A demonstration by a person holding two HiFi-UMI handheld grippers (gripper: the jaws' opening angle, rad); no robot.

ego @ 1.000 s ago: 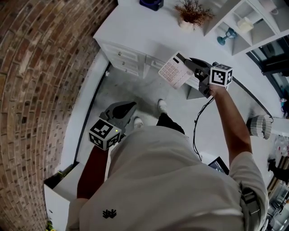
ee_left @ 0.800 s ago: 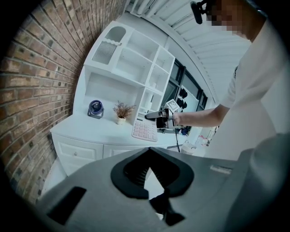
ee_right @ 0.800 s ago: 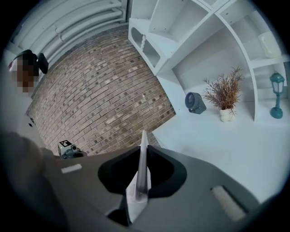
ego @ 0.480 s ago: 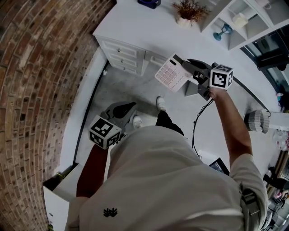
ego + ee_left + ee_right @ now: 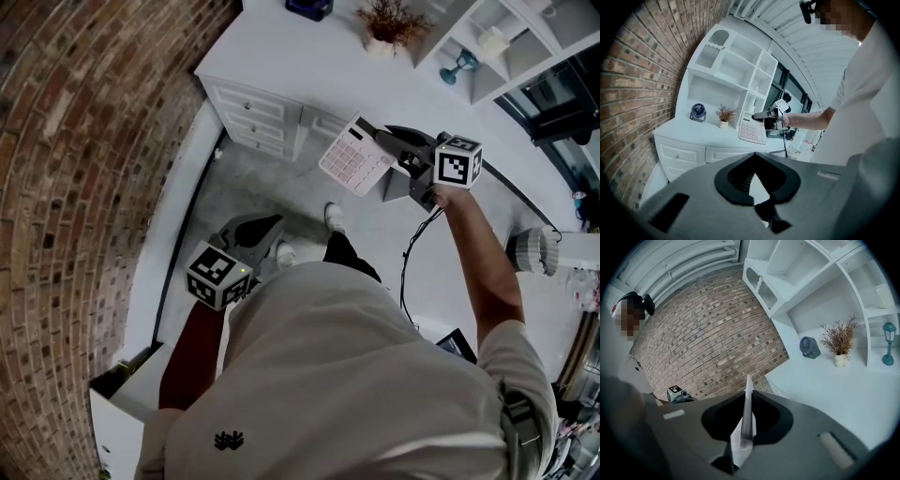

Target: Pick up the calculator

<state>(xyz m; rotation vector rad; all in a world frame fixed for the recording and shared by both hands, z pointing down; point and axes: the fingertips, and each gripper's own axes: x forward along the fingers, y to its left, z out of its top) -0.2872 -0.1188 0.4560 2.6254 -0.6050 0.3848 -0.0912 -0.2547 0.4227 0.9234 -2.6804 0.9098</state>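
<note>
A white calculator [image 5: 354, 155] with pinkish keys hangs in the air over the front edge of the white desk [image 5: 281, 56]. My right gripper [image 5: 386, 141] is shut on its right end. In the right gripper view the calculator [image 5: 747, 413] shows edge-on, pinched between the jaws of the right gripper [image 5: 747, 397]. My left gripper [image 5: 267, 225] hangs low by the person's left side, near the floor, jaws together and holding nothing. From the left gripper view, the left gripper [image 5: 754, 154] points toward the desk, and the calculator [image 5: 752, 129] is seen ahead, held up by the right gripper [image 5: 761, 115].
The desk has drawers [image 5: 253, 117] on its front. On it stand a dried plant in a pot [image 5: 387, 23] and a dark blue object [image 5: 309, 7]. A white shelf unit [image 5: 506, 47] holds a teal figurine [image 5: 455, 67]. A brick wall [image 5: 66, 187] is at the left; a black cable [image 5: 408, 272] trails down.
The right gripper has carried the calculator a little to the left and higher off the desk. The left gripper stays in nearly the same spot.
</note>
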